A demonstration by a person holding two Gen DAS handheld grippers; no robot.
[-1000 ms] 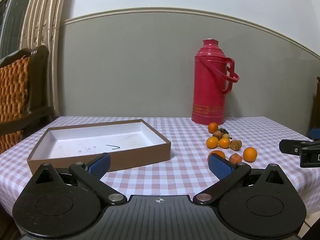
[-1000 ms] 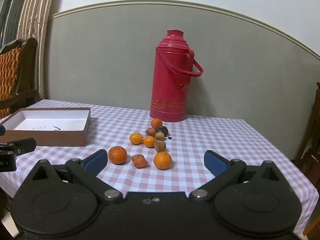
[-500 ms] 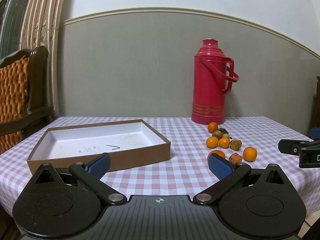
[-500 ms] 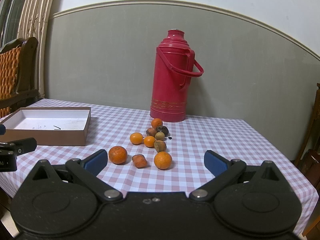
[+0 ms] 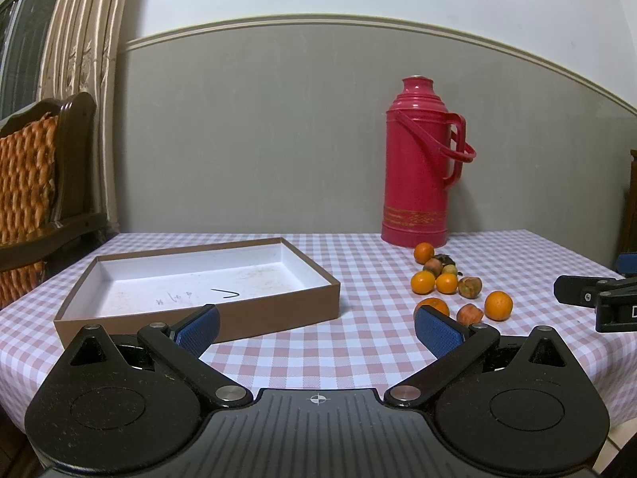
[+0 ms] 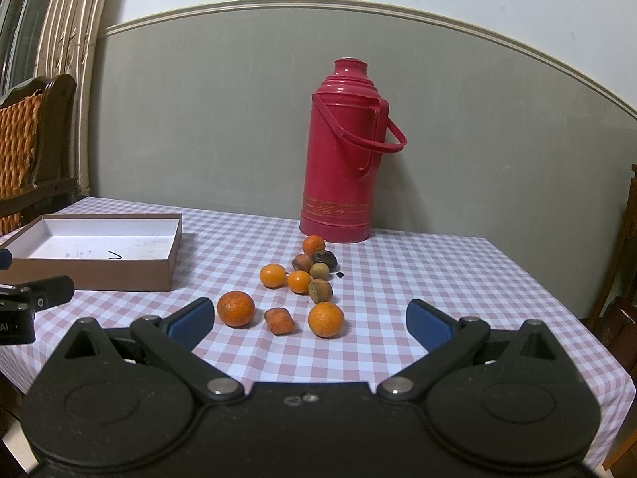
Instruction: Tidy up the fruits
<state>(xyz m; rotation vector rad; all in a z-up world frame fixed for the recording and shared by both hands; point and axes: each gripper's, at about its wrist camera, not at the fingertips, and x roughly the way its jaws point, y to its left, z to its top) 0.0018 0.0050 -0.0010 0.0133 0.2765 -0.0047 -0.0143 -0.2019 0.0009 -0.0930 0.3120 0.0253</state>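
Several oranges and small brown fruits lie loose on the checked tablecloth (image 6: 418, 279). The nearest are an orange (image 6: 235, 308), a reddish fruit (image 6: 279, 321) and another orange (image 6: 325, 319). The cluster also shows in the left wrist view (image 5: 446, 283). A shallow brown box (image 5: 199, 279) with a white inside stands open and holds no fruit; it also shows at the left of the right wrist view (image 6: 99, 247). My left gripper (image 5: 316, 328) is open and empty, just in front of the box. My right gripper (image 6: 308, 322) is open and empty, just short of the nearest fruits.
A tall red thermos (image 6: 346, 155) stands behind the fruit by the grey wall. A wooden chair with an orange cushion (image 5: 28, 199) stands left of the table. The table's right edge (image 6: 589, 338) is near, with dark wooden furniture (image 6: 625, 279) beyond.
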